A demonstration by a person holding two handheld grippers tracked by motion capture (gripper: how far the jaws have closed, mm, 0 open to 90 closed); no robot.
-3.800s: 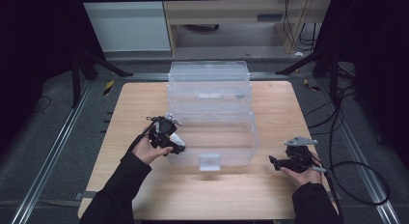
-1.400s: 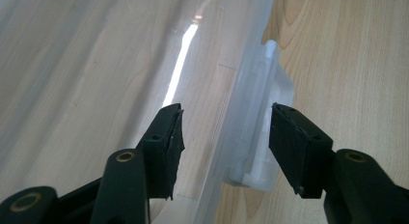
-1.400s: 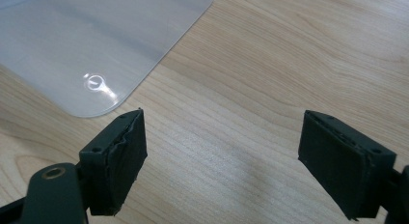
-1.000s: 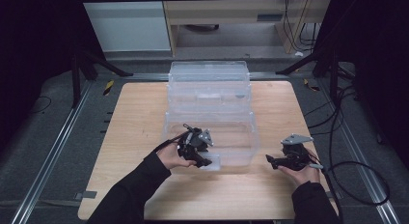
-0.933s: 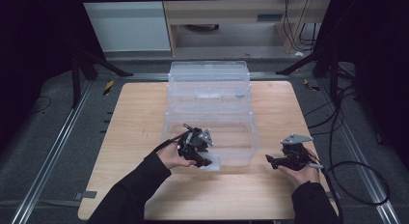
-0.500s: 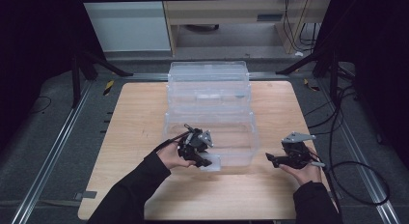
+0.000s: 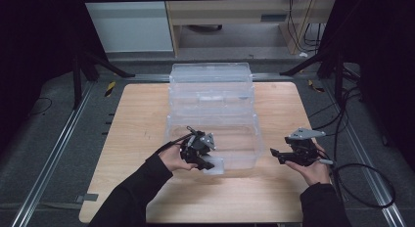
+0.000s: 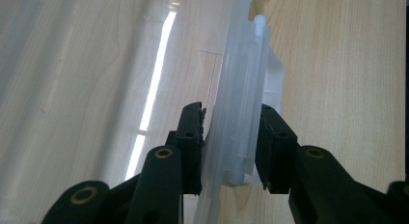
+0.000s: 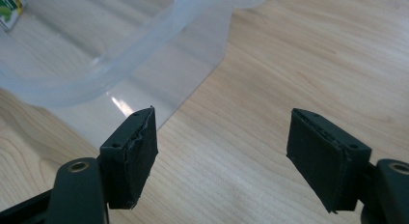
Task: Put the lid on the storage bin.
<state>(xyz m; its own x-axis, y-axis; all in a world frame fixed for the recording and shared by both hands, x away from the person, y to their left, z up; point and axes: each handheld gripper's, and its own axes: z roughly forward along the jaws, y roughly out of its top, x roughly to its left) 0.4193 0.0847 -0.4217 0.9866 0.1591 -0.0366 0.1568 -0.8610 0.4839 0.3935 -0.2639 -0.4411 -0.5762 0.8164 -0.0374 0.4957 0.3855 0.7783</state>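
The left claw has its two black jaws on either side of the front rim of the see-through plastic box, right at the white latch. The jaws have just been closing, and now they seem to pinch the rim and latch. A short while back this claw was out past the box's left side; now it sits at the front wall, at about 6 o'clock on the box. I think the hand is getting ready to lift or pull the latch.

The right claw is let go, with nothing between its jaws, though they have just been closing a little. It waits near the box's 4 o'clock corner, over the pale wooden tabletop.

A second clear box stands at 12 o'clock behind the first. The walls are so clear that it is hard to tell whether a lid is on.
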